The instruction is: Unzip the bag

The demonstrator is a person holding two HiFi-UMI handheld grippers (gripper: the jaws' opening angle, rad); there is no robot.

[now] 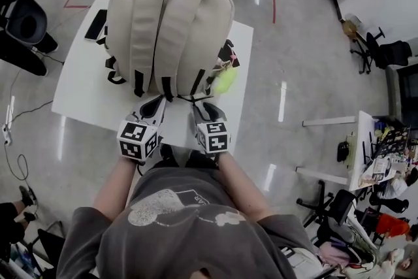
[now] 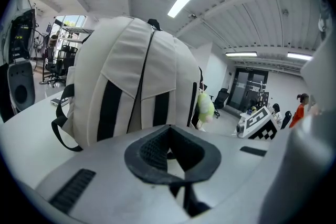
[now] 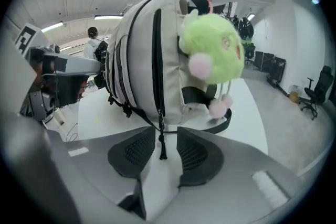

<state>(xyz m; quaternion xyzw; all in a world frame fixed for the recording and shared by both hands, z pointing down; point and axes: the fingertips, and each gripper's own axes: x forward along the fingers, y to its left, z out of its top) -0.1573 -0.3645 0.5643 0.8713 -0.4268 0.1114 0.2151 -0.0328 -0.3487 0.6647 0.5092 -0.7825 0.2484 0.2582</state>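
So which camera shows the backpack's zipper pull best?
The right gripper view: the zipper pull hangs close up between the right gripper's open jaws. In the head view it is too small to pick out. The left gripper view faces another side of the backpack and misses it.

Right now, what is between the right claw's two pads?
The black zipper pull cord of the cream fabric backpack hangs there in the right claw, its pads not closed on it; the right gripper view shows it.

Cream backpack (image 1: 168,29) (black zips shut) rests on white table (image 1: 78,95).
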